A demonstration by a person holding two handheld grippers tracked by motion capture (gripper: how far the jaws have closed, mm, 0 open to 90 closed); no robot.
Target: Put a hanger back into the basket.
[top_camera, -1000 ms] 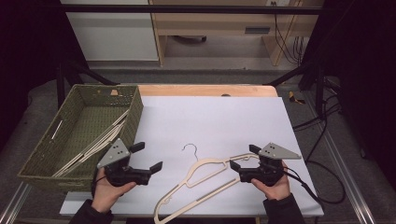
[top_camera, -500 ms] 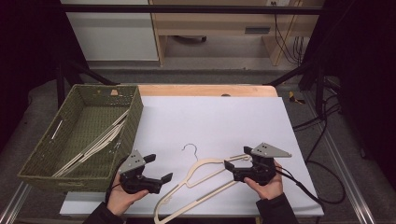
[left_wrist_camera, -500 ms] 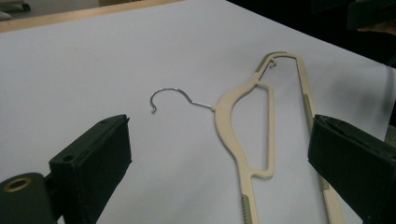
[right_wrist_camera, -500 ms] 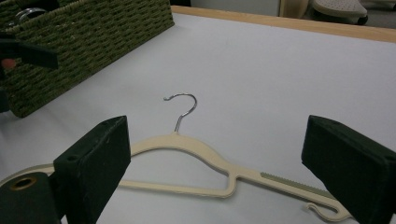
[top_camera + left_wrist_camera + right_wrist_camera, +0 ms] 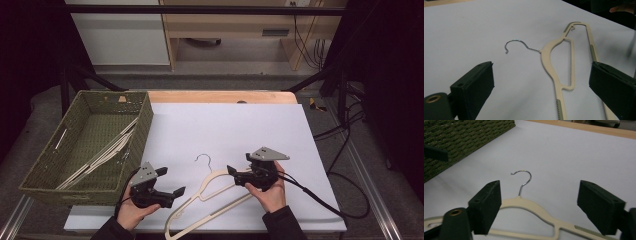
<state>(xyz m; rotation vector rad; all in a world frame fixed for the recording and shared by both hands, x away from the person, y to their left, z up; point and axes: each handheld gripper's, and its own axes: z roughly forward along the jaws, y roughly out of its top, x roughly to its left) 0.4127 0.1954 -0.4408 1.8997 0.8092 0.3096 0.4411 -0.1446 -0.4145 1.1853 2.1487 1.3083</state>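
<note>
One cream hanger [image 5: 210,197] lies flat on the white worktop [image 5: 225,130] at about 6 o'clock, its wire hook [image 5: 203,159] pointing to 12. The right gripper [image 5: 239,173], jaws wide but just narrowing, straddles the hanger's neck without touching, probably lining up a grasp. The left gripper [image 5: 172,192], jaws wide and empty, waits at 7 o'clock. Several more hangers rest in the one woven basket [image 5: 47,170] at 9 o'clock.

Basket [image 5: 100,145] walls the left; table [image 5: 235,130] beyond open.
</note>
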